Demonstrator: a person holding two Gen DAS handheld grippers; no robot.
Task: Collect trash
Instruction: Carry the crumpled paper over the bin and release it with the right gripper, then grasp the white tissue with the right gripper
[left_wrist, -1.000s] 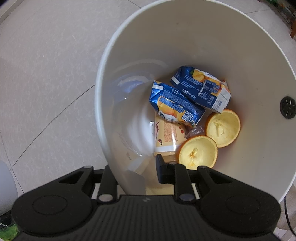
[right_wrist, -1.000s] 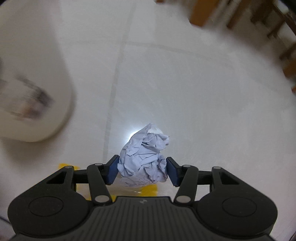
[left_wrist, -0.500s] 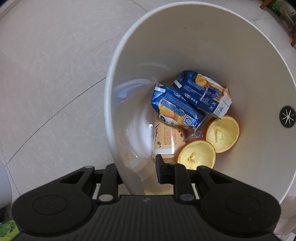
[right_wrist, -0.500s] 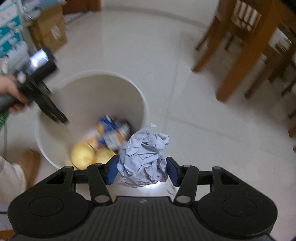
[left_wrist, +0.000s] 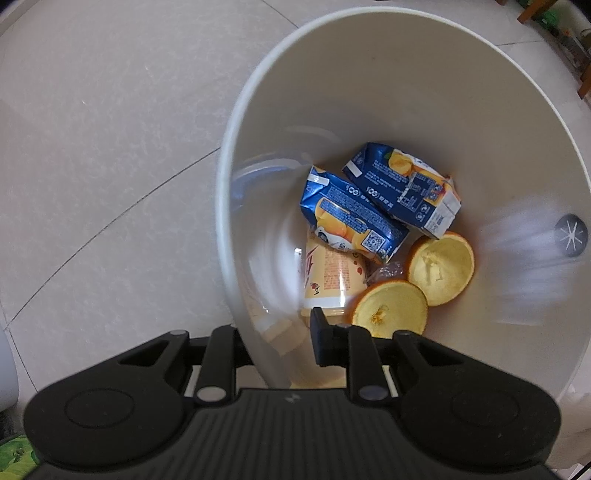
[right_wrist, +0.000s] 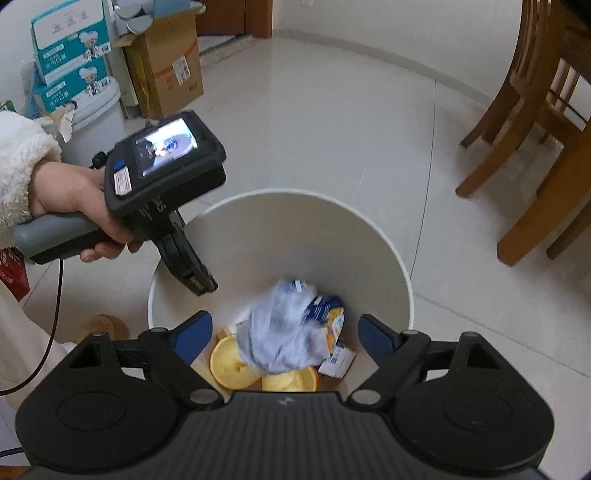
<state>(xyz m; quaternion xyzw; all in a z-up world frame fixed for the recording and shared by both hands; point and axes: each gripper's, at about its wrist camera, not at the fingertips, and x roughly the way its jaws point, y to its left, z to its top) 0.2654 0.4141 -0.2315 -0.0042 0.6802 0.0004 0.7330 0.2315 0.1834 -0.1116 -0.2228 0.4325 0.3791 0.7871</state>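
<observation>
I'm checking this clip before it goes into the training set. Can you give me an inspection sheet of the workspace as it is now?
Surface: pale tiled floor.
Job's things: white bin holds two juice cartons, two orange halves, a bottle; crumpled paper falling in, blurred.
Clutter: cardboard boxes.
Grippers: left gripper shut on bin wall; right gripper opening, paper free.
Cables: black cable.
Surroundings: wooden chairs.

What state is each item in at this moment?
Left gripper: shut on the bin rim.
Right gripper: jaws opening, nothing pressed between them.
Paper ball: released, blurred, falling into the bin.
Bin: upright, partly filled.
Juice cartons: crushed, lying inside.
Orange halves: hollowed out, cut side up.
</observation>
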